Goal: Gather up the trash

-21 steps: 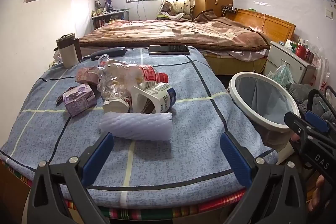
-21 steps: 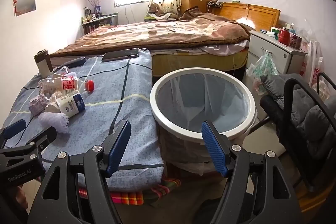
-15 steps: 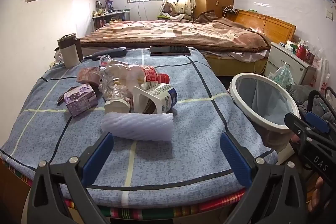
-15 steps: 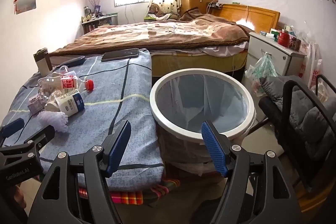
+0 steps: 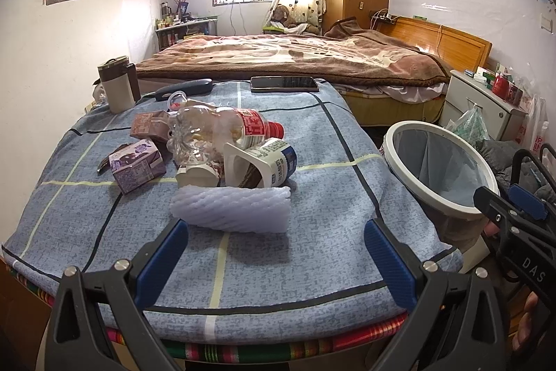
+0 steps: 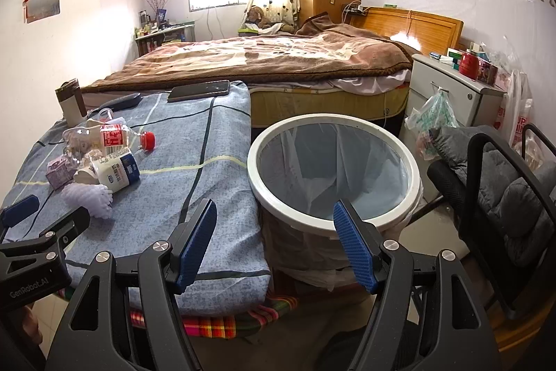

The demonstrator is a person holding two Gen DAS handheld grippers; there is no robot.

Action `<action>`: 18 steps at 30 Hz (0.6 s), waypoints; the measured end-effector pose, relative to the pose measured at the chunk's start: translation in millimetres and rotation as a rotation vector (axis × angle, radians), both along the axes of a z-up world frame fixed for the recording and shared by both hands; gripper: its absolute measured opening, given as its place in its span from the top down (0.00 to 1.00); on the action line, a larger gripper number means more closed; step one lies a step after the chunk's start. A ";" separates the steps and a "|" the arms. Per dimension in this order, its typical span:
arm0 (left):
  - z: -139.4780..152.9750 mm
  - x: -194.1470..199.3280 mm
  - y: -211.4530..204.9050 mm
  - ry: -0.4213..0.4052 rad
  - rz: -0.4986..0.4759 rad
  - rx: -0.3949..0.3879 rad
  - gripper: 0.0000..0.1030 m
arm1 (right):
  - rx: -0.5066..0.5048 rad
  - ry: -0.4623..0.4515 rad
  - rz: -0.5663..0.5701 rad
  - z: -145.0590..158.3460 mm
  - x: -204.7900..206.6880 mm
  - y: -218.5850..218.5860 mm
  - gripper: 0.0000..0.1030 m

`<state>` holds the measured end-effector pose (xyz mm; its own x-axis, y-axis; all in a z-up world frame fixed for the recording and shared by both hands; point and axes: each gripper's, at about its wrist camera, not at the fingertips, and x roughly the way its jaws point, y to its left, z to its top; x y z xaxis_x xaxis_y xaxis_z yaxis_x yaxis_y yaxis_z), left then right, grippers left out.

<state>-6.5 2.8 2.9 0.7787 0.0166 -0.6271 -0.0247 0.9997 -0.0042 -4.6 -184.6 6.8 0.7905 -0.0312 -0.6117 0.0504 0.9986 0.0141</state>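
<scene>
A pile of trash lies on the blue-cloth table (image 5: 312,249): a white foam net sleeve (image 5: 231,209), a white yogurt bottle (image 5: 264,164), a clear plastic bottle with red cap (image 5: 222,127), a purple carton (image 5: 137,166) and a pink carton (image 5: 149,124). My left gripper (image 5: 274,252) is open and empty, just in front of the foam sleeve. My right gripper (image 6: 274,242) is open and empty, near the rim of the white-ringed trash bin (image 6: 333,176) with its liner. The pile also shows in the right wrist view (image 6: 100,169).
A phone (image 5: 284,83), a dark case (image 5: 184,88) and a thermos mug (image 5: 116,84) sit at the table's far side. A bed (image 5: 295,61) lies behind. A nightstand (image 6: 455,93) and a black chair with a grey cushion (image 6: 504,197) stand right of the bin.
Both grippers have crept slightly forward; the pile and bin look a little closer. Both grippers stay open and empty.
</scene>
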 end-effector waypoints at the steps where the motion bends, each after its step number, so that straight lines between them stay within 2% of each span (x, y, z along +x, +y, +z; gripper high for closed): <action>1: 0.6 -0.4 0.1 0.000 0.001 -0.001 0.00 | -0.001 -0.001 0.001 0.3 -0.7 0.2 0.31; 18: -4.4 3.6 4.9 -0.002 0.013 -0.001 0.00 | -0.001 -0.002 -0.005 -0.1 -0.9 -0.5 0.31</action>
